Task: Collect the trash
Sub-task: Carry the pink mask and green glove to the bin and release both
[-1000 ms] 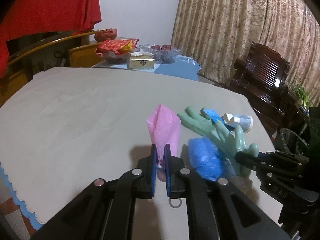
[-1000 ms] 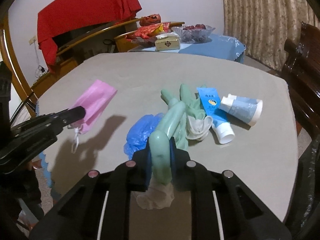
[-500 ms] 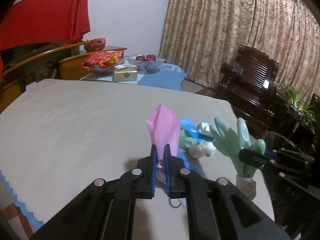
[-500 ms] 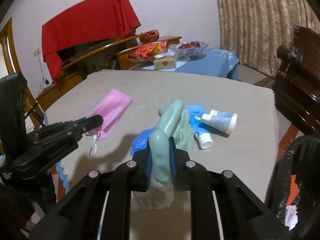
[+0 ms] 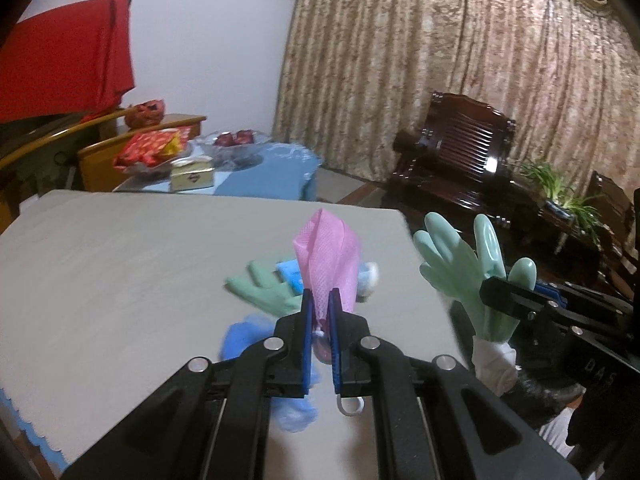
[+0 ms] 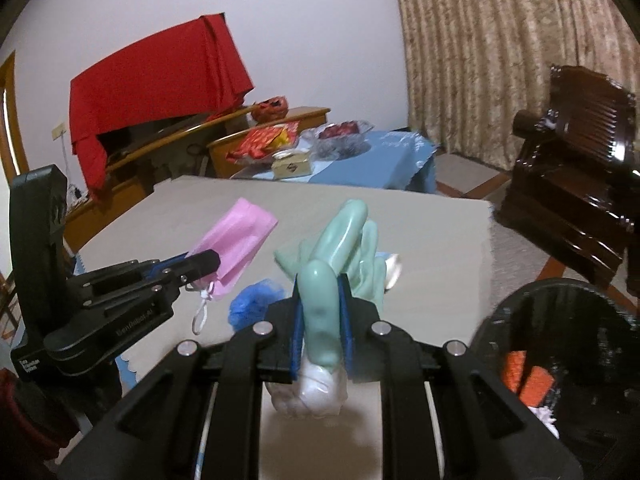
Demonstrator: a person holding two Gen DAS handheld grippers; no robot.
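The left gripper (image 5: 321, 304) is clenched on a pink face mask (image 5: 328, 256), which stands up between its jaws above the grey table (image 5: 120, 264). The right gripper (image 6: 320, 292) grips a green rubber glove (image 6: 340, 240) — lifted off the table, beside a black bin (image 6: 560, 320). A second green glove (image 5: 260, 288) and a blue wad (image 6: 252, 304) lie on the table below.

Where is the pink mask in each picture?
Left wrist view: the pink mask stands up in the middle, pinched in the left gripper.
Right wrist view: the mask is left of middle, held out over the table by the left gripper.
Shared landmark: the green glove in the right gripper, at the right edge of the left view.
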